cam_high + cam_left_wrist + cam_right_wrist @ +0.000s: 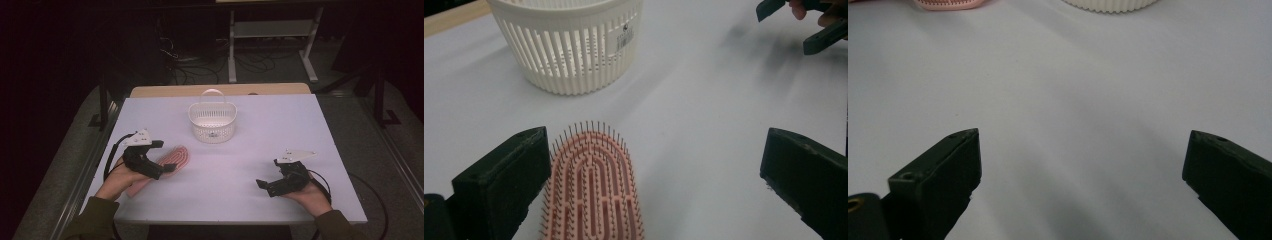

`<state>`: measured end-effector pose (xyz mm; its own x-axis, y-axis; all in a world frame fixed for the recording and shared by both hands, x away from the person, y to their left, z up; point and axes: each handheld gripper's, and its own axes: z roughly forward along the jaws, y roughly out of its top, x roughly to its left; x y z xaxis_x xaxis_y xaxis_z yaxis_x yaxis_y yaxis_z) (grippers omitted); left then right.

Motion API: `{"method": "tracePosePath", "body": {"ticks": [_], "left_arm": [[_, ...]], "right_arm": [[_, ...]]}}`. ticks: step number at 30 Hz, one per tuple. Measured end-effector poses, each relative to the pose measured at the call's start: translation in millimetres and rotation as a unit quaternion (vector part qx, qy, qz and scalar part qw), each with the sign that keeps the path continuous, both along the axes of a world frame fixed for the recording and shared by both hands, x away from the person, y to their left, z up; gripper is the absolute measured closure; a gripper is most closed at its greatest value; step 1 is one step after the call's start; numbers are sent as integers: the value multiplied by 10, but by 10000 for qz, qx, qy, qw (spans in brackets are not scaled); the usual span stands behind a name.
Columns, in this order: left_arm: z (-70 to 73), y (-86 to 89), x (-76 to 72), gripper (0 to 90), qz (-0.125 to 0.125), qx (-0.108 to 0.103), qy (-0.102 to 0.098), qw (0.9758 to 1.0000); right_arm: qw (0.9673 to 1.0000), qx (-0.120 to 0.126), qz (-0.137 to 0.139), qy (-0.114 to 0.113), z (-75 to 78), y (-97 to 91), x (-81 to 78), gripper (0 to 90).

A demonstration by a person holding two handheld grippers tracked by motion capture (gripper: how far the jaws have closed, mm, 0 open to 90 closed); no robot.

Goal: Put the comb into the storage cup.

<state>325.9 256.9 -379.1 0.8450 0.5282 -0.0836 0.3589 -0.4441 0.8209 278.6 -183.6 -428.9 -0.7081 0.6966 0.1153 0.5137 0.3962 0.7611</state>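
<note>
Pink brush [591,187] lies between the left gripper's [651,175] spread fingers, ungrasped; next, close on it; right gripper [1080,175] gapes idle.

hairbrush [176,159] on table [280,130], basket [212,121] behind

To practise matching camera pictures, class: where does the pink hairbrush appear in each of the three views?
High view: hairbrush lies left of centre, beside the left tongs.
Left gripper view: bottom centre, bristles up, between the open jaws, nearer the left one.
Right gripper view: a pink sliver at the top edge, left.
Shared landmark: the white basket, beyond the brush.
</note>
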Motion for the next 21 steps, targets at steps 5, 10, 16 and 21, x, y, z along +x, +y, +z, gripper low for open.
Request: {"method": "tracePosePath", "body": {"ticks": [5, 10, 16, 21], "left_arm": [[12, -19, 29, 0, 72, 0, -65, 10000], [4, 9, 67, 0, 259, 51, -101, 9996], [-45, 67, 93, 0, 505, 228, -78, 9984], [-65, 113, 113, 0, 642, 260, -46, 9976]], "right_arm": [[10000, -11, 3, -9, -1, 4, -2, 22], [10000, -11, 12, -12, 1, 5, -8, 22], [10000, -20, 3, -9, -3, 2, -1, 22], [10000, -29, 3, -6, -6, 2, 3, 22]]}}
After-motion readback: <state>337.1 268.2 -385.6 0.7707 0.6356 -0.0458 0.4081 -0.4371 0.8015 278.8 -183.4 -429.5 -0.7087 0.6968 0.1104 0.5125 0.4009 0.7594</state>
